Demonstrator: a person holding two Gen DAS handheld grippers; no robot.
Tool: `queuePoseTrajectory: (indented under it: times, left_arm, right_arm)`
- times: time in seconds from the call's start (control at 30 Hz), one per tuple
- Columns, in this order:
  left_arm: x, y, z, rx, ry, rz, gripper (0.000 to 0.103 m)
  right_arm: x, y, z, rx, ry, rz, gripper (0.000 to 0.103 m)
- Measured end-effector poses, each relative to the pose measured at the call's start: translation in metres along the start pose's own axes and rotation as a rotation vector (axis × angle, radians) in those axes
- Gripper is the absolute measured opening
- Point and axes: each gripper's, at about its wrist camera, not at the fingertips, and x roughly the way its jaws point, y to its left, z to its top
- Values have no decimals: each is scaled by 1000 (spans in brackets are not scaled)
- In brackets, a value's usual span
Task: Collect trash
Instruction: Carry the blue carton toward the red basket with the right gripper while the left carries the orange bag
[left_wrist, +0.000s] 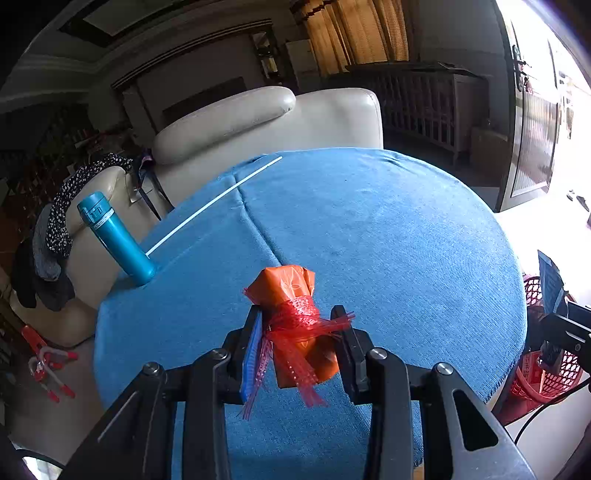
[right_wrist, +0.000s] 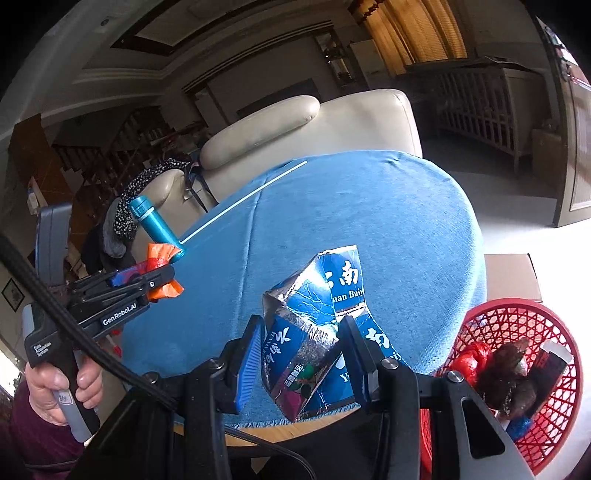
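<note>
My left gripper (left_wrist: 295, 325) is shut on an orange wrapper tied with red plastic netting (left_wrist: 295, 314) and holds it above the blue tablecloth (left_wrist: 388, 236). It also shows in the right wrist view (right_wrist: 162, 277), with the orange wrapper (right_wrist: 159, 254) in it. My right gripper (right_wrist: 303, 339) is shut on a torn blue carton with a foil lining (right_wrist: 314, 325), near the table's front edge. A red mesh basket (right_wrist: 524, 369) with several pieces of trash stands to the right, below the table edge.
A teal flask (left_wrist: 118, 236) stands at the table's left edge. A thin white stick (left_wrist: 214, 203) lies on the cloth behind it. A cream leather armchair (left_wrist: 258, 122) stands behind the table. The red basket (left_wrist: 543, 373) also shows at the right.
</note>
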Motion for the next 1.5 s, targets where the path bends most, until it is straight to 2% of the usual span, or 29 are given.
queuePoseTrajectory:
  times: [1.5]
  left_arm:
    - [7, -24, -5, 83, 6, -13, 39]
  right_arm:
    - [5, -18, -2, 72, 10, -30, 45]
